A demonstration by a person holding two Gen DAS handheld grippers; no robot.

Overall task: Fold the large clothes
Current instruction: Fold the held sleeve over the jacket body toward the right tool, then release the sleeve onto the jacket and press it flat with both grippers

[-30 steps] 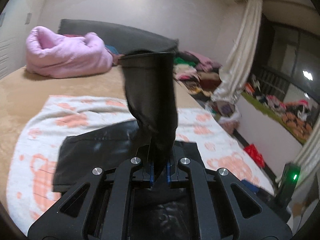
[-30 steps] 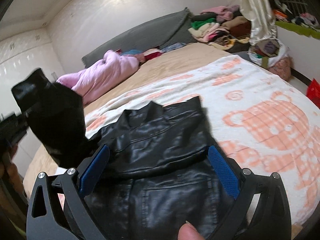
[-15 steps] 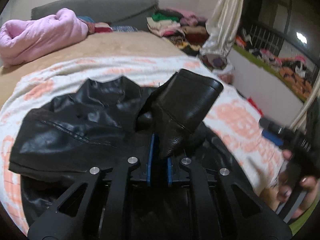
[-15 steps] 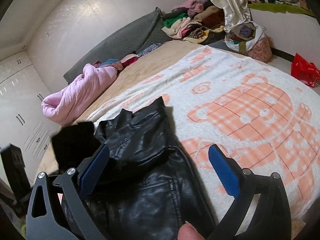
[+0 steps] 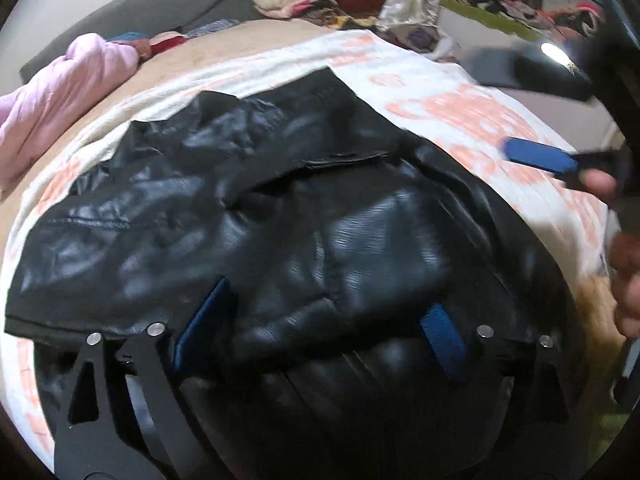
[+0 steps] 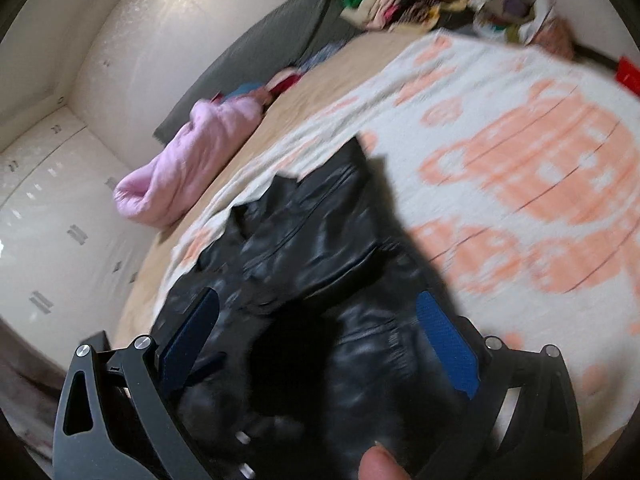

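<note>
Black leather jacket [image 5: 280, 216] lies sleeve-folded on the bed [image 5: 248, 36]; both our tongs, left [image 5: 320, 332] and right [image 6: 320, 336], gape empty; next we judge the hem fold

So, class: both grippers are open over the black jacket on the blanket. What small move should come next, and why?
Probably lower the right gripper and close it on the near right edge of the black jacket. One sleeve already lies folded across the body, both grippers are open, and the left gripper holds nothing, so the other side seems next.
</note>
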